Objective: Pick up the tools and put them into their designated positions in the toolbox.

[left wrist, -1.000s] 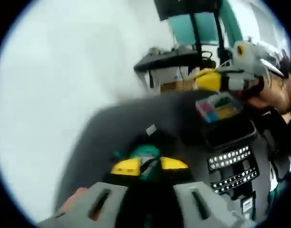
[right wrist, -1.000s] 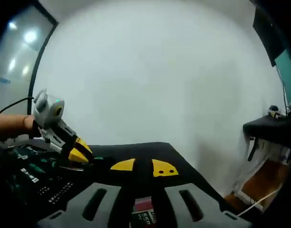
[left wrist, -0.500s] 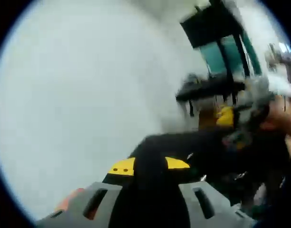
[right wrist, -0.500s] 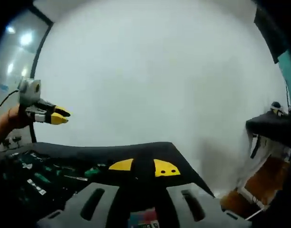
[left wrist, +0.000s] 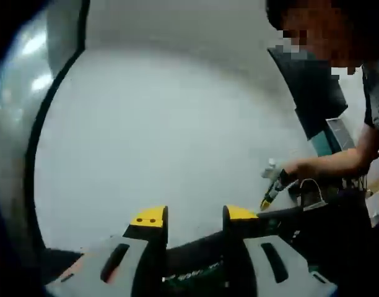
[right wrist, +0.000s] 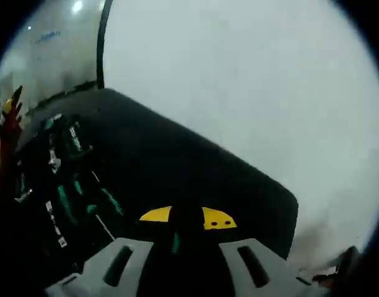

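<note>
The black toolbox (right wrist: 59, 185) lies open at the left of the right gripper view, with green-handled tools (right wrist: 106, 201) and bits in its slots. My right gripper (right wrist: 187, 218) hovers over the black mat (right wrist: 208, 167) beside the box; its yellow-tipped jaws stand a little apart, with only dark mat between them. My left gripper (left wrist: 194, 215) is open and empty, raised toward the white wall. Far off in the left gripper view a person's hand holds the right gripper (left wrist: 271, 193). The left gripper (right wrist: 8, 110) shows small at the left edge of the right gripper view.
A white wall (left wrist: 177, 124) fills the background. A person (left wrist: 338, 93) stands at the right, arm reaching down to the dark table (left wrist: 313, 229). A black frame edge (right wrist: 104, 43) runs up beside a glass panel at the upper left.
A green tool sat between my left jaws a second ago; they are now wider apart and empty, lifted away from the box. My right gripper has tilted down over the mat and toolbox.
</note>
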Tool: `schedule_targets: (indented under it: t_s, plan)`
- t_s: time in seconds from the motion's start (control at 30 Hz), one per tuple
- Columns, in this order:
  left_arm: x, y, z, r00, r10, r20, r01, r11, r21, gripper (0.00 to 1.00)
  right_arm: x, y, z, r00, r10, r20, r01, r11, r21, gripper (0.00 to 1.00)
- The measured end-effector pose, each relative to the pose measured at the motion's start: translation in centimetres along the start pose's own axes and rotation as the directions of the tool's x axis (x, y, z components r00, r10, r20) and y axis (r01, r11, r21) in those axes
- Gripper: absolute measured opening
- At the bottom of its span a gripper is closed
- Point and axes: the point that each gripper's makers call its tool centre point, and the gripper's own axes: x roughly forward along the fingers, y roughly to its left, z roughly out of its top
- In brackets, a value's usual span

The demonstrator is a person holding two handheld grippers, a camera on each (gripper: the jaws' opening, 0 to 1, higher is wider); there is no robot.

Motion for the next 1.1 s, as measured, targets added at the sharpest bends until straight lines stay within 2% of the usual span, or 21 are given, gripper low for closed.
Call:
schedule_targets:
  t_s: [0.03, 0.1, 0.13, 0.17, 0.2, 0.23, 0.27, 0.3, 0.37, 0.4, 0.43, 0.5, 0.57, 0.6, 0.67, 0.7, 0.77, 0.83, 0.9, 1.03, 1.1]
  plan:
    - [-0.9, 1.2, -1.3, 0.999, 0.035, -0.002, -0.035, 0.998, -0.055, 0.27, 0.5, -0.1, -0.1, 1.0, 0.0, -0.011, 0.0, 0.999, 0.037, 0.14]
    - [-3.4, 2.4, -2.6, 0.996, 0.069, 0.062, -0.063, 0.993, -0.102, 0.27, 1.8, -0.8, -0.1, 0.999, -0.038, -0.031, 0.039, 0.999, 0.037, 0.14]
    - [-4.6, 3.2, -3.6, 0.993, 0.107, 0.059, -0.098, 0.986, -0.132, 0.27, 2.7, -1.3, -0.8, 0.995, -0.04, -0.087, 0.041, 0.999, 0.003, 0.14]
    - [-4.7, 3.6, -3.5, 0.992, 0.114, 0.055, -0.108, 0.989, -0.102, 0.27, 3.2, -1.6, -1.5, 0.989, -0.049, -0.138, 0.048, 0.999, -0.009, 0.14]
    - [-5.3, 4.8, -3.1, 0.982, 0.187, -0.003, -0.187, 0.98, -0.073, 0.26, 3.7, -2.3, -2.4, 0.975, -0.083, -0.208, 0.077, 0.996, -0.036, 0.14]
    - [-5.5, 5.0, -1.1, 0.976, 0.177, 0.129, -0.173, 0.984, -0.041, 0.25, 4.2, -3.1, -2.5, 0.969, -0.108, -0.222, 0.098, 0.994, -0.052, 0.14]
    - [-5.4, 5.3, 1.1, 0.946, 0.181, 0.268, -0.163, 0.983, -0.088, 0.25, 4.8, -3.6, -2.9, 0.962, -0.123, -0.244, 0.117, 0.992, -0.036, 0.14]
    - [-5.4, 6.2, 1.6, 0.92, 0.229, 0.317, -0.167, 0.963, -0.209, 0.26, 5.3, -3.7, -2.8, 0.966, -0.124, -0.225, 0.131, 0.991, 0.017, 0.13]
    - [-5.1, 5.4, -1.3, 0.971, 0.179, 0.156, -0.144, 0.967, -0.21, 0.25, 6.0, -3.7, -3.3, 0.967, -0.085, -0.24, 0.109, 0.99, 0.089, 0.08]
    - [-5.1, 5.0, -1.9, 0.978, 0.161, 0.132, -0.137, 0.975, -0.176, 0.25, 5.9, -3.6, -4.4, 0.96, -0.091, -0.264, 0.129, 0.983, 0.133, 0.07]
    - [-4.8, 5.1, -1.9, 0.977, 0.164, 0.133, -0.142, 0.976, -0.164, 0.25, 6.0, -3.8, -4.2, 0.966, -0.074, -0.25, 0.096, 0.992, 0.077, 0.07]
    - [-4.5, 4.1, -1.1, 0.977, 0.121, 0.174, -0.085, 0.976, -0.199, 0.25, 6.3, -5.4, -3.4, 0.968, -0.048, -0.247, 0.074, 0.993, 0.096, 0.07]
    - [-4.1, 3.8, -1.6, 0.982, 0.114, 0.153, -0.086, 0.98, -0.179, 0.25, 5.1, -4.5, -2.0, 0.987, 0.01, -0.161, 0.021, 0.981, 0.191, 0.06]
    - [-4.0, 3.8, -1.8, 0.983, 0.114, 0.141, -0.091, 0.982, -0.163, 0.25, 3.8, -5.4, 0.2, 0.997, -0.034, -0.075, 0.049, 0.977, 0.209, 0.06]
    - [-3.9, 3.5, -1.7, 0.984, 0.108, 0.14, -0.085, 0.983, -0.161, 0.25, 1.5, -5.2, 3.4, 0.998, -0.048, 0.048, 0.042, 0.99, 0.131, 0.05]
    - [-4.0, 3.4, -1.6, 0.984, 0.104, 0.145, -0.08, 0.984, -0.16, 0.25, -0.5, -1.9, 4.8, 0.993, -0.024, 0.118, 0.015, 0.997, 0.075, 0.05]
    - [-4.0, 3.4, -1.3, 0.982, 0.1, 0.158, -0.074, 0.984, -0.163, 0.22, -2.8, 0.7, 8.8, 0.968, 0.089, 0.235, -0.084, 0.996, -0.031, 0.05]
    - [-3.9, 3.4, -1.5, 0.984, 0.099, 0.146, -0.075, 0.984, -0.164, 0.18, -4.5, 4.2, 9.4, 0.968, 0.159, 0.194, -0.125, 0.976, -0.176, 0.05]
    - [-3.8, 3.3, -1.6, 0.985, 0.093, 0.145, -0.068, 0.984, -0.167, 0.18, -5.0, 7.4, 10.0, 0.975, 0.176, 0.134, -0.107, 0.904, -0.414, 0.05]
    - [-3.8, 3.4, -1.8, 0.987, 0.094, 0.131, -0.073, 0.985, -0.159, 0.18, -3.0, 11.7, 8.3, 0.988, 0.152, -0.035, -0.147, 0.829, -0.54, 0.06]
    - [-3.8, 3.3, -1.8, 0.988, 0.095, 0.125, -0.076, 0.987, -0.143, 0.18, -1.8, 12.6, 8.6, 0.99, 0.131, -0.051, -0.137, 0.819, -0.557, 0.06]
